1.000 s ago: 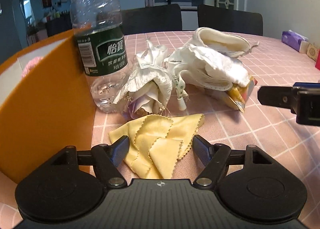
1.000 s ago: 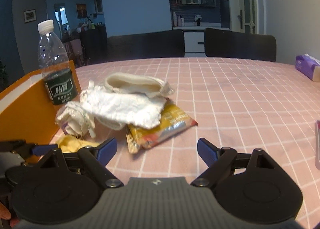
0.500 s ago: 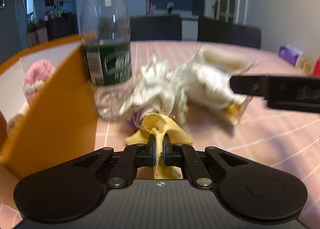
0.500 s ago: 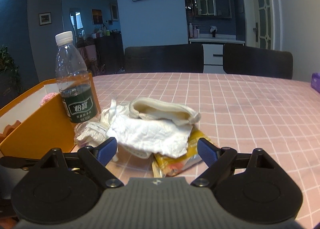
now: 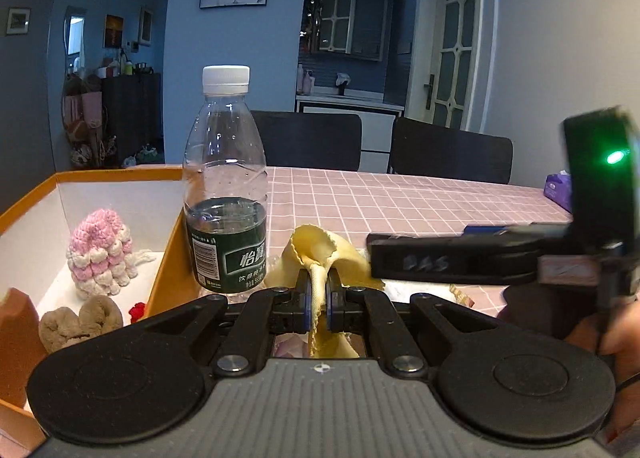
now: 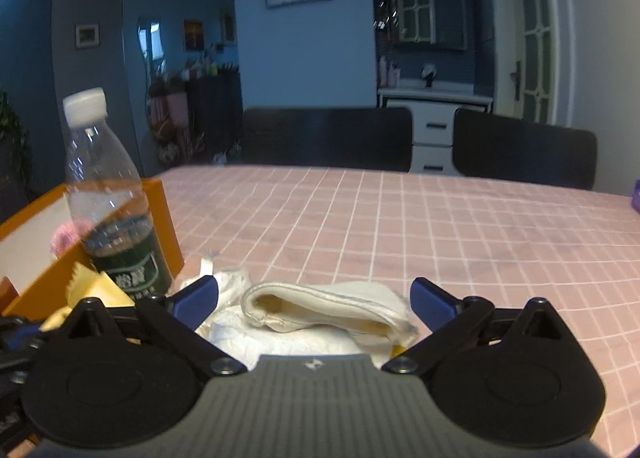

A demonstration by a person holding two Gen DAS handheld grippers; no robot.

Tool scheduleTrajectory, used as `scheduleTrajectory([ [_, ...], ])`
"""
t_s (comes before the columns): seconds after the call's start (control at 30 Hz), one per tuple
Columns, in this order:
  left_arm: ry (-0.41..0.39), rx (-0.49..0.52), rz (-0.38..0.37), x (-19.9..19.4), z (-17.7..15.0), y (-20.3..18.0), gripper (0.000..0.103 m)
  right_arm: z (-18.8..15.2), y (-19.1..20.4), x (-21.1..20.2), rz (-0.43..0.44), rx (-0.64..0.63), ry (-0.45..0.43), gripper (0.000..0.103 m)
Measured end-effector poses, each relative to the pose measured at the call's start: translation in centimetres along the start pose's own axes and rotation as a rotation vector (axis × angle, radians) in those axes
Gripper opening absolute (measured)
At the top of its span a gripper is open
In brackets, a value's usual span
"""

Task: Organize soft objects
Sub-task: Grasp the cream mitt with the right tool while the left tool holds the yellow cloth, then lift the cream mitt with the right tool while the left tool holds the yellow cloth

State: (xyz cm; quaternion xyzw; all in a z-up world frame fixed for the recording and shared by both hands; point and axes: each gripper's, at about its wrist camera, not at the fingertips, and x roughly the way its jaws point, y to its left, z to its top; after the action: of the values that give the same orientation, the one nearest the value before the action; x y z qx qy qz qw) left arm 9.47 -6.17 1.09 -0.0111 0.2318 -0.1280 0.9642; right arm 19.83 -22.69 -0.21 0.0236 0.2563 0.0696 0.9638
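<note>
Yellow cloth (image 5: 316, 258) sits pinched in the left hand-held gripper (image 5: 316, 308); right hand-held gripper (image 6: 314, 298) spread wide.

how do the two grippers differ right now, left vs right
The left gripper has its jaws closed, pinching the yellow cloth; the right gripper stands wide open and holds nothing. The left carries its cloth lifted beside the water bottle near the orange box; the right hovers over the white fabric pile lying on the table. Both share the same black body with blue finger pads.
</note>
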Motion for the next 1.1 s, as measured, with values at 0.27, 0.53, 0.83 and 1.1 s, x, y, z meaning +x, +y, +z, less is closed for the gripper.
scheduleTrajectory([
  [0.27, 0.035, -0.007, -0.013, 0.4, -0.9, 0.3, 0.007, -1.3, -0.5, 1.2, 0.008, 0.010, 0.067, 0.045],
  [0.53, 0.041, -0.013, -0.015, -0.2, -1.4, 0.4, 0.007, -1.0, -0.9, -0.8, 0.013, 0.043, 0.024, 0.010],
  [0.83, 0.010, -0.017, -0.039, -1.8, -1.2, 0.0, 0.007, -0.4, -2.3, -6.4, -0.062, 0.072, -0.054, 0.010],
  [1.1, -0.017, -0.013, -0.071, -3.5, -1.2, -0.6, 0.007, -2.1, -2.0, -11.7, -0.067, 0.081, -0.087, 0.008],
])
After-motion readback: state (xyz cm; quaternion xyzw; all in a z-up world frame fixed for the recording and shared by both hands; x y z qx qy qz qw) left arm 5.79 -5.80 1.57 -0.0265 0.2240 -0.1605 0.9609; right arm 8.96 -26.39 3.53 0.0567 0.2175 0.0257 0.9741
